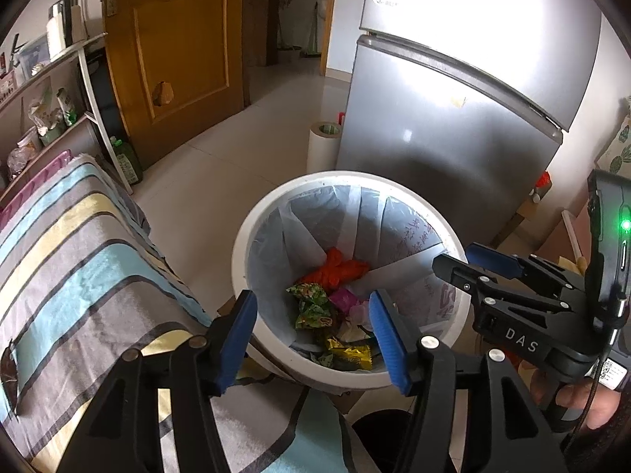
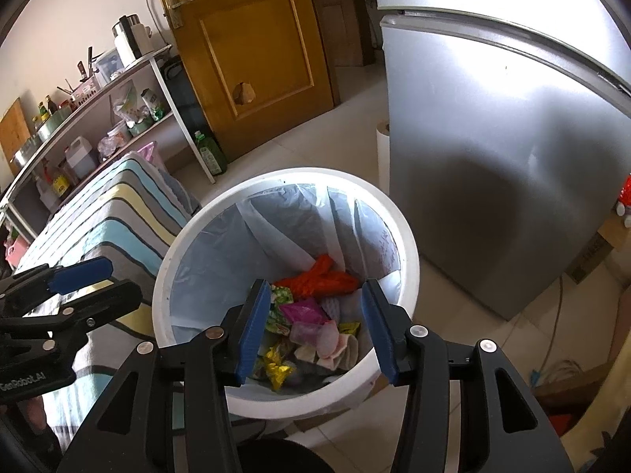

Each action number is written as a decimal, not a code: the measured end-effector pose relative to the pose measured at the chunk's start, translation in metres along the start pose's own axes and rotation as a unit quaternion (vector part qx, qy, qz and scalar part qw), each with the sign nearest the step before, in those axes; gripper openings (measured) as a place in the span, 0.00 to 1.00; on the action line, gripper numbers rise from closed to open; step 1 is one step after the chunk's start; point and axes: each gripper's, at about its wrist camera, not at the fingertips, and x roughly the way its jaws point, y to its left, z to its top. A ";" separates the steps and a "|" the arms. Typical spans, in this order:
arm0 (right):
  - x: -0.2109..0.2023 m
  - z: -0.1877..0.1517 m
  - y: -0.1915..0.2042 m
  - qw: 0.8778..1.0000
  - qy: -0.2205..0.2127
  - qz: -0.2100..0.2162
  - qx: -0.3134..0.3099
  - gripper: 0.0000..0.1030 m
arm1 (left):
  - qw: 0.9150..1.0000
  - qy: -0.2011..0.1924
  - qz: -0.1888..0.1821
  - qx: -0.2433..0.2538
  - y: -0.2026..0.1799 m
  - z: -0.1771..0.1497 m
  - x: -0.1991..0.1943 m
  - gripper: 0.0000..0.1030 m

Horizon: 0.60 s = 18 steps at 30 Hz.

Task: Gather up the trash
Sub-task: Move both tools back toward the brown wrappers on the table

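Both of your grippers hang over the white bin [image 2: 410, 260], and both stand wide with nothing between the blue pads. The left gripper [image 1: 313, 339] is above the bin's near left rim; the right gripper [image 2: 317, 329] is above its near edge, just to the right of the left one.

The trash [image 2: 311, 315] lies at the bottom of the lined bin: an orange crumpled piece at the far side, green and yellow wrappers, a pink packet and some pale scraps nearer you. By the look of it, you are at the drop-off end of a round, with both hands free.

The next move, I judge, is a turn away from the bin to look for more litter (neither view shows any loose piece on the striped cloth [image 1: 79, 244] at left or on the floor [image 1: 221, 165] beyond). Lift clear of the rim before you swing.
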 end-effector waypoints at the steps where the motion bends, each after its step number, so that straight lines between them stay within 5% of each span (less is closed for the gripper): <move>1: -0.002 0.000 0.000 1.000 -0.003 0.000 0.000 0.48 | 1.000 -0.003 0.001 0.002 0.000 0.000 -0.003 0.61; 18: -0.038 0.000 0.042 0.998 -0.049 0.021 -0.026 0.51 | 0.998 -0.047 0.036 -0.032 0.026 -0.027 -0.060 0.66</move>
